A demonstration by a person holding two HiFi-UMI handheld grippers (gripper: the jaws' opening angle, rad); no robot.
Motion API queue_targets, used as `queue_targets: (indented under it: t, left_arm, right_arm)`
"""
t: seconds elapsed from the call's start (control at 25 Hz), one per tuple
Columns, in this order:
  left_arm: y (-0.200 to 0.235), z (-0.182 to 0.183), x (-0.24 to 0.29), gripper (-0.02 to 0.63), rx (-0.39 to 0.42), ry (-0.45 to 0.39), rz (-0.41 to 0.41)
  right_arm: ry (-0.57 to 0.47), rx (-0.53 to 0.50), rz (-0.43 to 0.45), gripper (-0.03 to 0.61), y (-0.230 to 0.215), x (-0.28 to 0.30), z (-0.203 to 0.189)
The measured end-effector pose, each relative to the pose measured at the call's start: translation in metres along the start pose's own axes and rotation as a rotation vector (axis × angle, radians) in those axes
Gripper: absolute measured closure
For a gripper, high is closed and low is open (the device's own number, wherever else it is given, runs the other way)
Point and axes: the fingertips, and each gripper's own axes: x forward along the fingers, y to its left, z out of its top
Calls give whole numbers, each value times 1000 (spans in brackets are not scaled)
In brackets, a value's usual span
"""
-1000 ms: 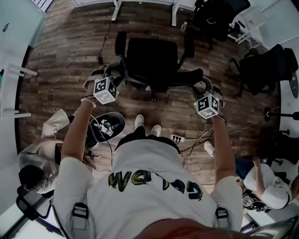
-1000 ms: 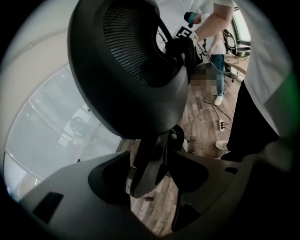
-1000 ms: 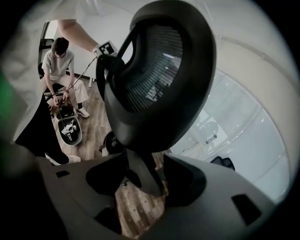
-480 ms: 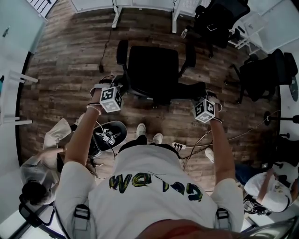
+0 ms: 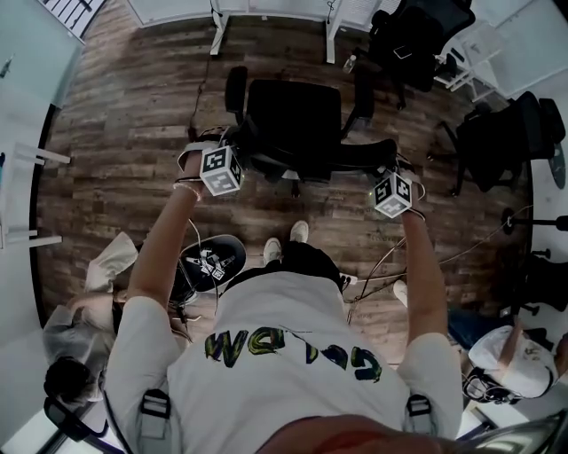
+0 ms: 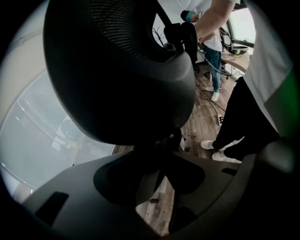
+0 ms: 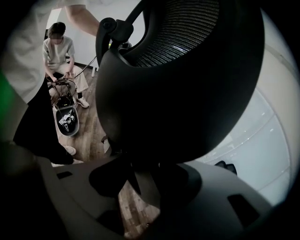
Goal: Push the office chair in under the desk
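Note:
The black office chair point(image 5: 293, 120) stands on the wood floor with its seat facing the white desk point(image 5: 266, 11) at the top of the head view. My left gripper point(image 5: 236, 151) is closed on the left edge of the chair's backrest point(image 5: 311, 158), and my right gripper point(image 5: 391, 167) on its right edge. The left gripper view is filled by the mesh backrest point(image 6: 122, 70), whose dark rim sits between the jaws of the left gripper point(image 6: 154, 157). The backrest point(image 7: 187, 75) is held the same way by the right gripper point(image 7: 145, 164).
Other black chairs stand at the upper right point(image 5: 417, 35) and right point(image 5: 506, 133). People sit on the floor at lower left point(image 5: 80, 328) and lower right point(image 5: 510, 355). A black bin point(image 5: 211, 262) and a power strip with cables point(image 5: 355, 279) lie behind my feet.
The chair has rolled forward toward the desk with both grippers on its backrest. My arms have stretched out and my feet have stepped forward.

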Motion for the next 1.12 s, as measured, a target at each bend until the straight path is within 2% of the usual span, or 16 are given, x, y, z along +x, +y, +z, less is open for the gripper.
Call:
queue_targets:
  t: [0.32,1.12]
  left_arm:
    - [60,-11,36,413,-16,7,30]
    - [213,-45,130,405,-94,93,15]
  right_arm:
    - [-5,15,-12,377,-50,45,8]
    - [-58,7,6,379,-180,165,29]
